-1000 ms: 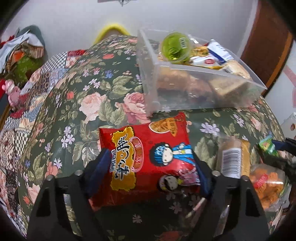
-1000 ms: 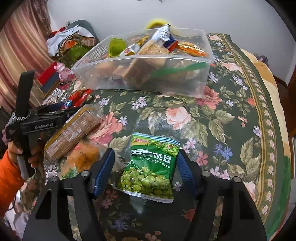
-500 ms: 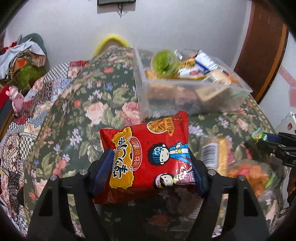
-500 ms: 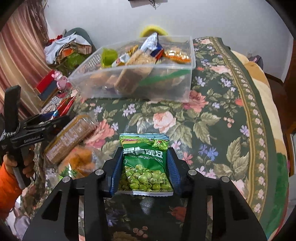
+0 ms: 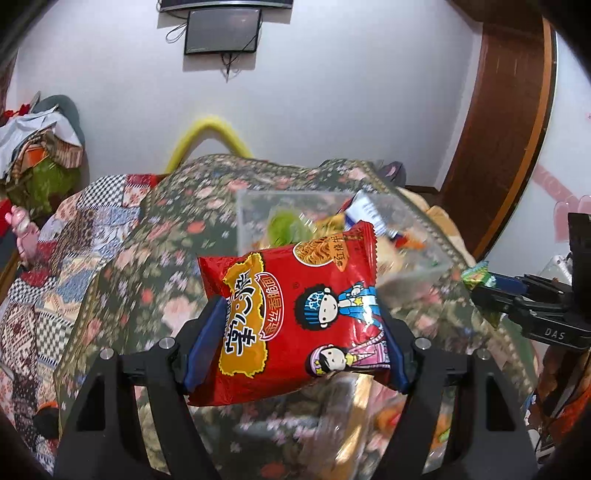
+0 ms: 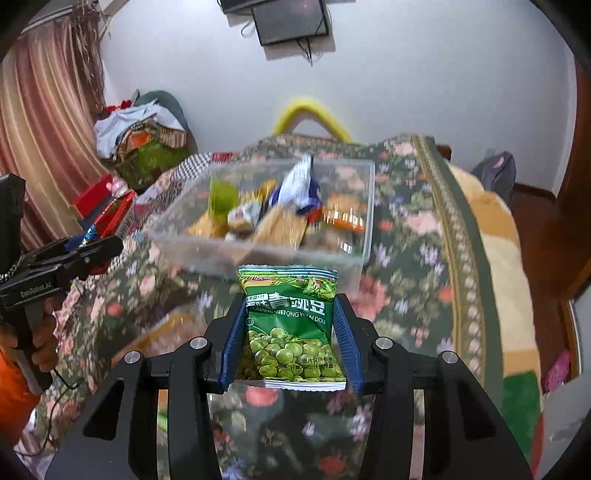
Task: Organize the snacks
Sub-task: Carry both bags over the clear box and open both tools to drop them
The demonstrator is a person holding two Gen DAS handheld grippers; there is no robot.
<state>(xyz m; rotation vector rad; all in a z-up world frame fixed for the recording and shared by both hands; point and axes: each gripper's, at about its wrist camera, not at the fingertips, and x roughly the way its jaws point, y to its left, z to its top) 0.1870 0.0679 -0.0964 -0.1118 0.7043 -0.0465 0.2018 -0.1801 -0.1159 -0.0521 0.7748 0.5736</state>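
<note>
Between the blue pads of the left gripper (image 5: 295,343) sits a red noodle-snack packet (image 5: 295,325), clamped by its two side edges and held clear above the floral cloth (image 5: 147,266), its printed face with two cartoon children turned up toward the camera. Its top edge overlaps the near wall of the clear plastic bin (image 5: 413,266) in this view, though the blur makes it hard to say how far in front of the bin it hangs. In the right wrist view the right gripper (image 6: 290,339) is closed the same way on a green pea packet (image 6: 290,332), pads pressed against both sides, the packet upright and lifted off the cloth just short of the bin's near wall. The bin stands on the cloth beyond both packets and holds a jumble of snacks: a green jelly cup (image 6: 223,197), a blue and white wrapper (image 6: 301,184) sticking up, and several tan and orange packets. More loose snacks lie on the cloth below and to the right of the red packet, smeared by motion. Each gripper appears at the edge of the other's view, the left one gripped by a hand in an orange sleeve (image 6: 11,391). A yellow curved bar (image 5: 207,142) rises behind the cloth, and a dark screen (image 5: 221,29) hangs on the white wall
</note>
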